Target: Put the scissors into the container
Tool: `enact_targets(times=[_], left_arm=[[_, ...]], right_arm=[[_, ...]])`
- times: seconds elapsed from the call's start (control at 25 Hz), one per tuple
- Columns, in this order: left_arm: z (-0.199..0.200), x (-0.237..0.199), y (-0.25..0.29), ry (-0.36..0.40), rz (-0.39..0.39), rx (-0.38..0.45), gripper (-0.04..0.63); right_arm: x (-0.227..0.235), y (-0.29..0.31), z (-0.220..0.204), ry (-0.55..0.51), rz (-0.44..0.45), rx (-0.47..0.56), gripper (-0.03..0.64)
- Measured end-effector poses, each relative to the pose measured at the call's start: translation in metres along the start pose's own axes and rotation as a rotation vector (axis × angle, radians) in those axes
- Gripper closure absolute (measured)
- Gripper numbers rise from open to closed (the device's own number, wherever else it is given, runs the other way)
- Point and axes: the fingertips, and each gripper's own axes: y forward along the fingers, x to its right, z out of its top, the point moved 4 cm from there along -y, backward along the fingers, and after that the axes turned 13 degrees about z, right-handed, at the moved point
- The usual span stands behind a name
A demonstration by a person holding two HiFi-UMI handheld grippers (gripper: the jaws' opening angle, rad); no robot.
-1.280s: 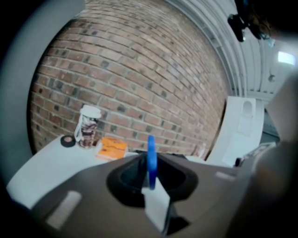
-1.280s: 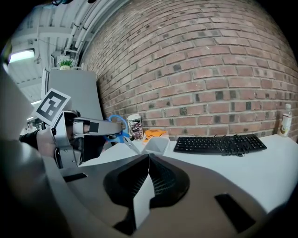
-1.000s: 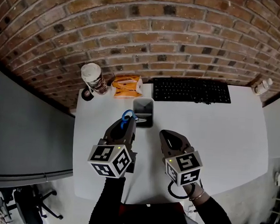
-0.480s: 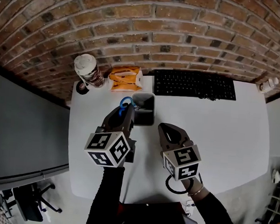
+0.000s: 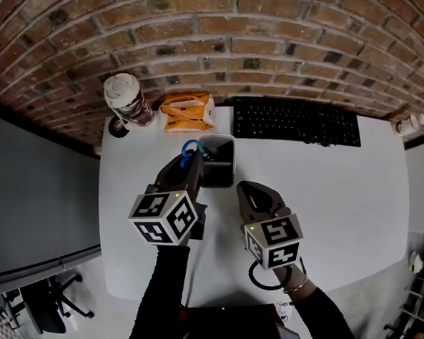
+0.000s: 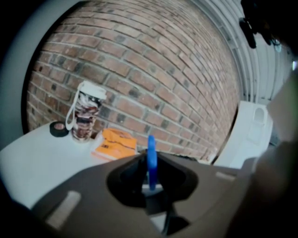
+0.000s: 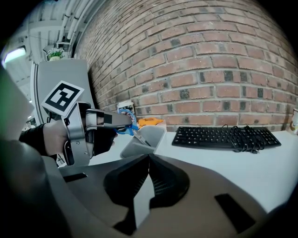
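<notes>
My left gripper [image 5: 190, 164] is shut on the blue-handled scissors [image 5: 192, 148], held at the left rim of the grey open-topped container [image 5: 226, 175]. In the left gripper view the blue handle [image 6: 151, 148] stands edge-on between the jaws of the left gripper [image 6: 149, 164]. The right gripper view shows the left gripper [image 7: 122, 122] from the side, with the scissors [image 7: 127, 128] angled down and their blades reaching over the container [image 7: 153, 132] opening. My right gripper [image 5: 249, 190] is shut with nothing in it, low on the table to the right of the container; its jaw tips [image 7: 148, 158] meet.
A black keyboard [image 5: 297, 122] lies behind the container to the right. An orange packet [image 5: 187, 110], a lidded patterned cup [image 5: 127, 99] and a black tape roll [image 5: 116, 127] sit at the back left by the brick wall. A small white bottle [image 5: 409, 123] stands at the far right.
My left gripper has carried the scissors forward along the container's left side, towards its far end. The right gripper has stayed about where it was.
</notes>
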Motion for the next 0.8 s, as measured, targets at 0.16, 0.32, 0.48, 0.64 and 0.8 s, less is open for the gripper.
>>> enact_targets(times=[0.16, 0.32, 0.48, 0.64, 0.8], left_arm=[[-0.005, -0.003, 0.006, -0.015, 0.006, -0.018, 0.542], [-0.009, -0.007, 0.011, -0.029, 0.012, -0.029, 0.541], [-0.012, -0.010, 0.016, -0.054, 0.012, -0.032, 0.541], [-0.012, -0.010, 0.020, -0.063, 0.007, -0.031, 0.541], [-0.013, -0.012, 0.022, -0.073, 0.010, -0.033, 0.538]], right_arm=[[0.002, 0.002, -0.002, 0.001, -0.004, -0.008, 0.607], [0.004, 0.004, -0.003, 0.002, -0.006, -0.014, 0.607], [0.006, 0.005, -0.002, 0.001, -0.008, -0.018, 0.607], [0.008, 0.005, -0.003, 0.003, -0.012, -0.022, 0.607], [0.009, 0.005, -0.004, 0.007, -0.015, -0.024, 0.607]])
